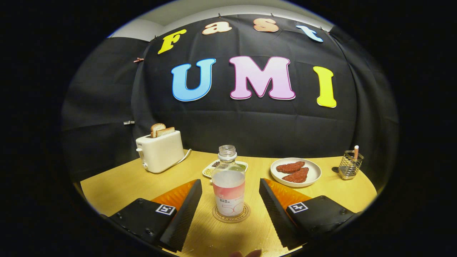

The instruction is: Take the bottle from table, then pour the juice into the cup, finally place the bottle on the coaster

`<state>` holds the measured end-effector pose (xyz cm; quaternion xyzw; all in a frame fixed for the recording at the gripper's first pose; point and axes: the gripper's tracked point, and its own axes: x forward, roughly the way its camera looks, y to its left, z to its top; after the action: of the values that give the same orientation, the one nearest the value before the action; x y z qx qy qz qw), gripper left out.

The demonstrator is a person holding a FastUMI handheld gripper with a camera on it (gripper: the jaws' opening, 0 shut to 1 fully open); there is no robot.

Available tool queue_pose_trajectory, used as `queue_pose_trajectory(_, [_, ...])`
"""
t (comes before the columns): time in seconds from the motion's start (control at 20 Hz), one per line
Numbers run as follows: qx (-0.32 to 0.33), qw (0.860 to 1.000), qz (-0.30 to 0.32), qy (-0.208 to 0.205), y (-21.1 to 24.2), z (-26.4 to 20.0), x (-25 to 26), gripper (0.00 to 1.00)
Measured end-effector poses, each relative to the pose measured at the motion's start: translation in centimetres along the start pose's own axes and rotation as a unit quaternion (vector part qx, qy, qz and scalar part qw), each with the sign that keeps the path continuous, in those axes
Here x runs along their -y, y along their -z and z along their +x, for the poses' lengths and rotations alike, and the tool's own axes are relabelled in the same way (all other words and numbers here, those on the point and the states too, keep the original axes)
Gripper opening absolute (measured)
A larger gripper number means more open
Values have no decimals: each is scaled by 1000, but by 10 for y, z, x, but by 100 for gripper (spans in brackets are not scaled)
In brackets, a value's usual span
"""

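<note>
A clear plastic bottle with a pale label and no cap stands upright on a round cork coaster on the wooden table. It sits between my two fingers, with a gap on each side. My gripper is open and neither finger touches the bottle.
A cream toaster with two bread slices stands beyond the left finger. A small rectangular dish lies behind the bottle. A white plate with two reddish patties sits beyond the right finger, and a wire mesh holder further right. The table ends at the black cloth.
</note>
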<state>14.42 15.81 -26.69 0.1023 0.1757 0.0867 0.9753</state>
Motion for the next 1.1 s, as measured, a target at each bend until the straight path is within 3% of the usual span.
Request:
queue_pose_trajectory(0.65, [17, 997, -64, 46, -65, -125, 43, 95])
queue_pose_trajectory(1.1, [25, 997, -71, 8, -85, -168, 47, 95])
